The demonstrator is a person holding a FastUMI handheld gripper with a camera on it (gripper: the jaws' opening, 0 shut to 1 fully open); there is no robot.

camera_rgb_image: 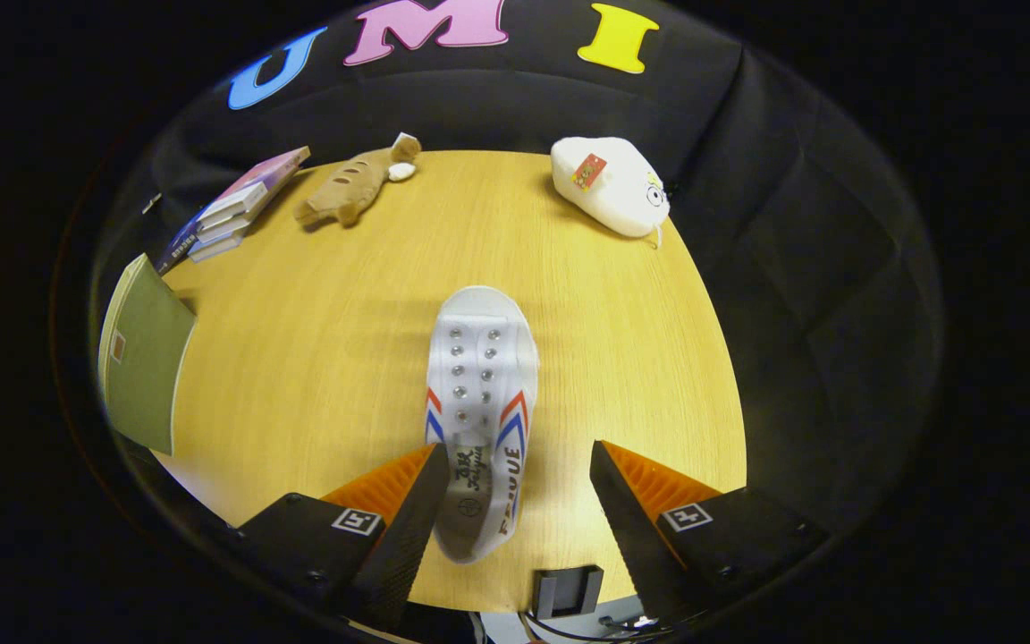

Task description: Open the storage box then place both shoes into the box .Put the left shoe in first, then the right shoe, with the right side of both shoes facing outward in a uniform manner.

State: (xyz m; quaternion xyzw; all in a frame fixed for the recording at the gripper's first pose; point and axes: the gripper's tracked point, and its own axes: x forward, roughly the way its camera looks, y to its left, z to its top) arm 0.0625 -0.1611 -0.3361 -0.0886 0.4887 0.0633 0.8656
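Observation:
A white canvas shoe (482, 394) with red and blue stripes lies on the wooden table (327, 358), toe pointing away from me. Its heel end reaches back between my fingers and lies close against the left finger (412, 510). My gripper (519, 465) stands open above the table, with a wide gap between the shoe and the right finger (631, 510). I cannot tell whether the left finger touches the shoe.
At the table's far edge lie a brown plush toy (356, 183) and a white plush toy (612, 186). A stack of books (233, 207) sits at the far left, and a green book (144, 353) lies nearer on the left.

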